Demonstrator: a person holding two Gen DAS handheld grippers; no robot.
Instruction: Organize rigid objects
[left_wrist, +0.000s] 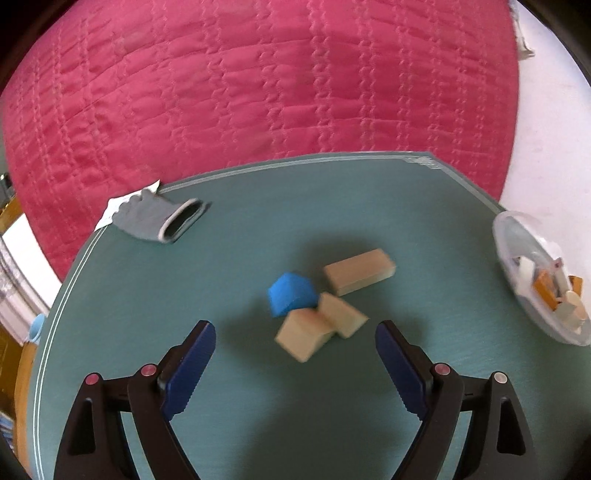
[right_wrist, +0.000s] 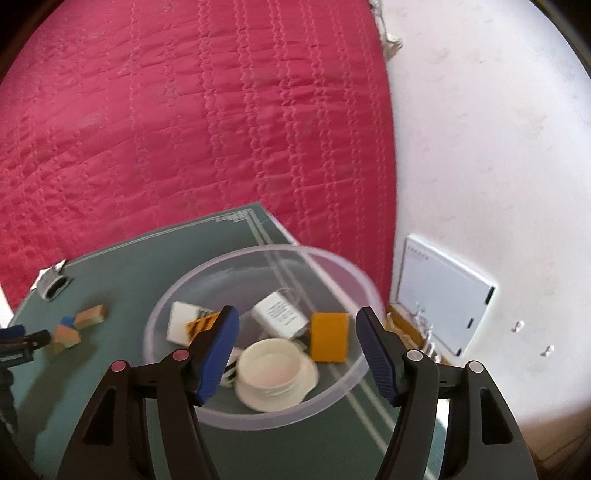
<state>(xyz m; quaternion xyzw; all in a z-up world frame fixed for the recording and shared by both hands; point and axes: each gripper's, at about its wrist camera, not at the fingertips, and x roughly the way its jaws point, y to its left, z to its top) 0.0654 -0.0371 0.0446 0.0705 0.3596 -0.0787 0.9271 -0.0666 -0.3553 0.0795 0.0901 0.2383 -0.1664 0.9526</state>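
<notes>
A blue block (left_wrist: 291, 293) and three tan wooden blocks (left_wrist: 359, 276) lie huddled on the green mat (left_wrist: 229, 280). My left gripper (left_wrist: 295, 328) is open and empty, its fingers on either side of the nearest tan block (left_wrist: 304, 334), which looks blurred. A clear plastic bowl (right_wrist: 343, 380) at the mat's right holds a white lid (right_wrist: 275, 373), an orange block (right_wrist: 329, 335), a white adapter (right_wrist: 279, 312) and other small pieces. My right gripper (right_wrist: 297, 317) is open and empty just over the bowl. The block cluster (right_wrist: 79, 325) shows at the left of the right wrist view.
A grey tube-like object (left_wrist: 173, 221) lies at the mat's far left corner on a white paper scrap. A pink quilted bedspread (left_wrist: 258, 81) lies behind the mat. A white surface (right_wrist: 480, 147) with a white flat panel (right_wrist: 443, 291) is to the right.
</notes>
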